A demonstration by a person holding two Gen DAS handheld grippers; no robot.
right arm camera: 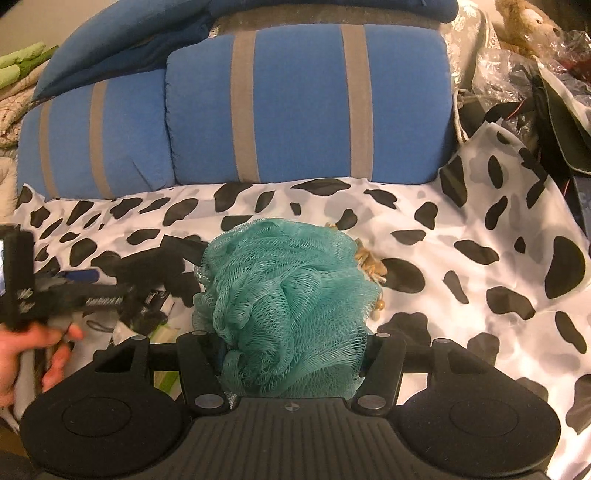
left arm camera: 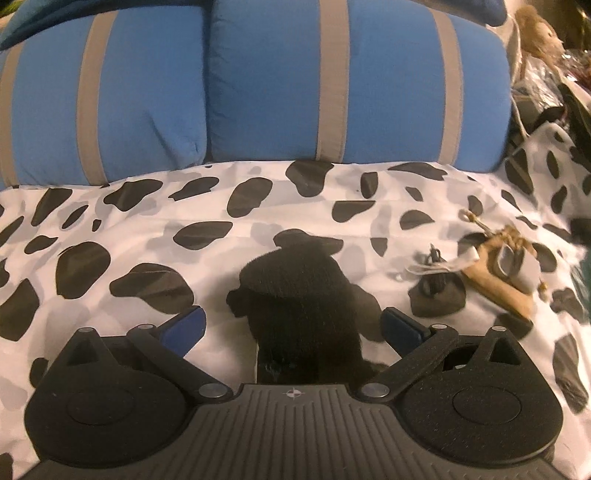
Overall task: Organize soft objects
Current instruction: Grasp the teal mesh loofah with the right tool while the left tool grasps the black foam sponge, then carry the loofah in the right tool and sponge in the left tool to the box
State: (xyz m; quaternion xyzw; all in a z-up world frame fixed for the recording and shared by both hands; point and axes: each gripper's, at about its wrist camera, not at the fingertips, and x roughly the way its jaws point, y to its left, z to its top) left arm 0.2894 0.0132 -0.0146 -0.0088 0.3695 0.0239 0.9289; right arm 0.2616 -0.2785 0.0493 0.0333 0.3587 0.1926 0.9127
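Observation:
A black fuzzy soft item (left arm camera: 295, 291) lies on the cow-print sheet (left arm camera: 147, 229). My left gripper (left arm camera: 293, 326) is open around it, with a blue pad on each side and neither one touching it. In the right wrist view a teal mesh bath pouf (right arm camera: 284, 291) fills the space between the fingers. My right gripper (right arm camera: 293, 350) is shut on it and holds it above the sheet (right arm camera: 461, 229). At the left edge of that view, a hand (right arm camera: 22, 350) holds the left gripper's handle, which is blurred.
Blue cushions with grey stripes (left arm camera: 258, 85) stand along the back of the sheet. A tan drawstring pouch (left arm camera: 506, 284) and a dark grey pouch (left arm camera: 437, 299) lie to the right of the black item. A plush toy (left arm camera: 535, 33), plastic bags and clutter (right arm camera: 517, 81) crowd the far right.

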